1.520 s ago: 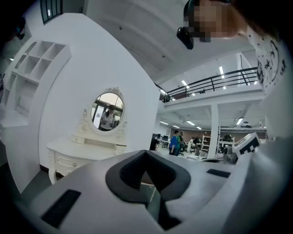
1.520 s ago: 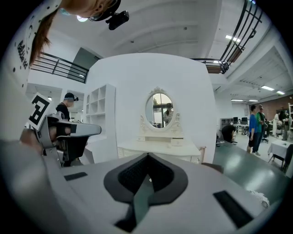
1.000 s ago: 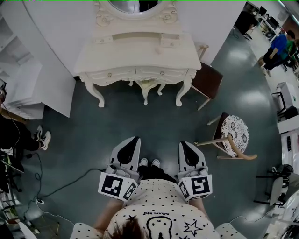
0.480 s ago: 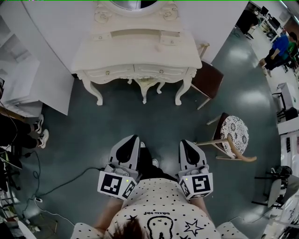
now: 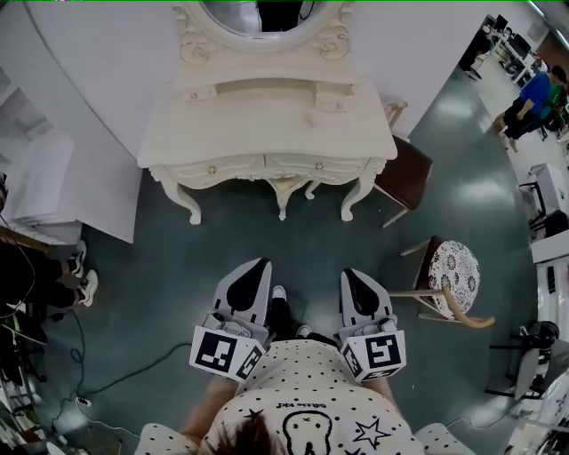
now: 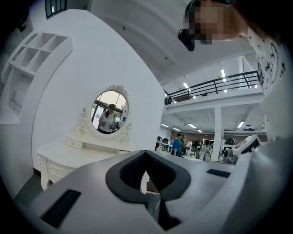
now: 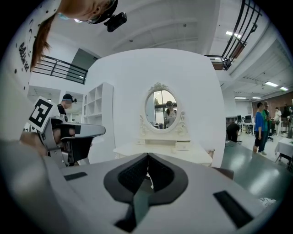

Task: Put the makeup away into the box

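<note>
Head view: two grippers are counted, the left gripper (image 5: 256, 267) and the right gripper (image 5: 349, 275), held at 6 o'clock over the dark green floor (image 5: 169, 258). In each gripper view the jaws are seen pressed together, with nothing between them. One white dressing table (image 5: 267, 133) with one oval mirror (image 5: 267, 13) is placed at 12 o'clock. Two chairs, the brown chair (image 5: 404, 173) and the patterned chair (image 5: 455, 267), are placed towards 3 o'clock. On the tabletop, makeup and box are too small to be told. A white shelf unit (image 7: 101, 114) is shown only by the right gripper view, and a railed gallery (image 6: 215, 87) only by the left gripper view.
</note>
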Demonstrator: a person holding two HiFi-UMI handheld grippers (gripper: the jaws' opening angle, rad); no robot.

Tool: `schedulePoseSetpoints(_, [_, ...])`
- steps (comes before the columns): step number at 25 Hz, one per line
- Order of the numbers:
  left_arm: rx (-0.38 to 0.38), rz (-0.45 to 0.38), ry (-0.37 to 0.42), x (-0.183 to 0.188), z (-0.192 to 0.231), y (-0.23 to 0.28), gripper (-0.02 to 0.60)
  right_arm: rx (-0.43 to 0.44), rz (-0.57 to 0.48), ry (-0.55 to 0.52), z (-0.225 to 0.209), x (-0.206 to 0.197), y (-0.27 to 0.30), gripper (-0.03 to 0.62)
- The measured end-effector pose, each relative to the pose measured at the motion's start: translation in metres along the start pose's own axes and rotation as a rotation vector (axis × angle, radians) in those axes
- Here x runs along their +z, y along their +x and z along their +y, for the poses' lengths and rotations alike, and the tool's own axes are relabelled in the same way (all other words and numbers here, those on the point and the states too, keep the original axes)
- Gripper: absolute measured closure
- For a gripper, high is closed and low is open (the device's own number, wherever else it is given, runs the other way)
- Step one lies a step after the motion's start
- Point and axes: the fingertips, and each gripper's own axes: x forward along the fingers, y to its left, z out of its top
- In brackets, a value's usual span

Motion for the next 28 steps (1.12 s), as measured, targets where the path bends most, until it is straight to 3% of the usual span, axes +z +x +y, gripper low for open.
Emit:
schedulePoseSetpoints(5, [-0.028, 0.000, 0.014, 0.017, 0.034, 0.027, 0.586, -0.007, 0.000, -0.009, 0.006, 0.015, 0.044, 0.586])
schedulePoseSetpoints(13, [-0.025, 0.028, -0.002, 0.014, 0.071, 0.047, 0.586, -0.031, 0.018, 0.020, 0.006, 0.014, 0.085, 0.586])
schedulePoseSetpoints(28, [0.033, 0.036, -0.022, 0.017, 0.099, 0.112, 0.586, 0.021, 0.056, 0.009, -0.036, 0.025, 0.148, 0.586])
